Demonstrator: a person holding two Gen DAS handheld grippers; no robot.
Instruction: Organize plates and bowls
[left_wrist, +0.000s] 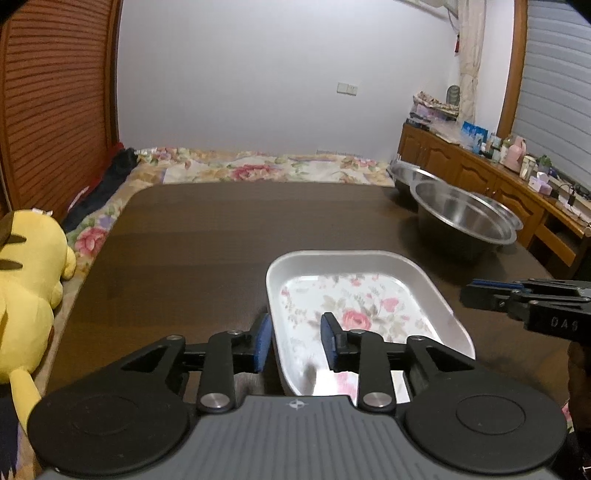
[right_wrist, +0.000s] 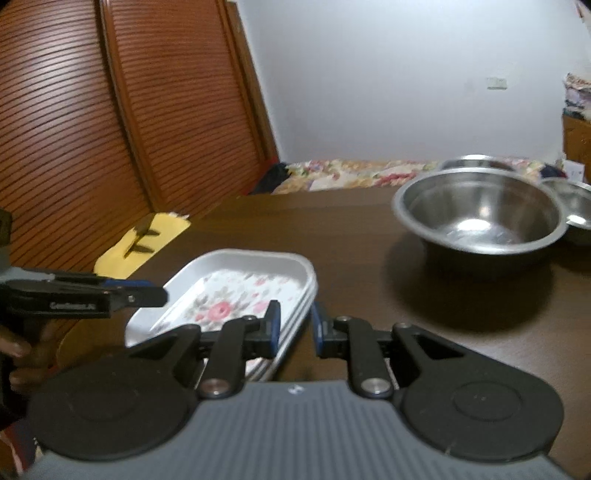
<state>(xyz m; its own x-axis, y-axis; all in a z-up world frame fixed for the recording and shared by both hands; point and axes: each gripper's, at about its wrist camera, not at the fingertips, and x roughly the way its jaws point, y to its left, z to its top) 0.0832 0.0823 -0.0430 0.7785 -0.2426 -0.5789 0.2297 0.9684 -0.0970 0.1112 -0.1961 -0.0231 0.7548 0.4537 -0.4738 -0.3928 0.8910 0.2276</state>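
A stack of white rectangular plates (left_wrist: 354, 295) with a rose print lies on the dark brown table (left_wrist: 221, 240). My left gripper (left_wrist: 295, 339) is open and straddles the stack's left rim, one blue pad outside, one over the inside. In the right wrist view, my right gripper (right_wrist: 295, 328) is open astride the right rim of the plates (right_wrist: 229, 288). Each gripper shows in the other's view: the right gripper (left_wrist: 476, 295) and the left gripper (right_wrist: 147, 295). A large steel bowl (right_wrist: 480, 210) stands at the far right of the table, with smaller steel bowls (right_wrist: 576, 206) beside and behind it.
A yellow plush toy (left_wrist: 29, 288) lies off the table's left edge on a floral bed cover (left_wrist: 258, 170). Louvred wooden doors (right_wrist: 92, 129) rise on the left. A cluttered wooden sideboard (left_wrist: 480, 173) runs along the right. A person's hand (right_wrist: 14, 347) holds the left gripper.
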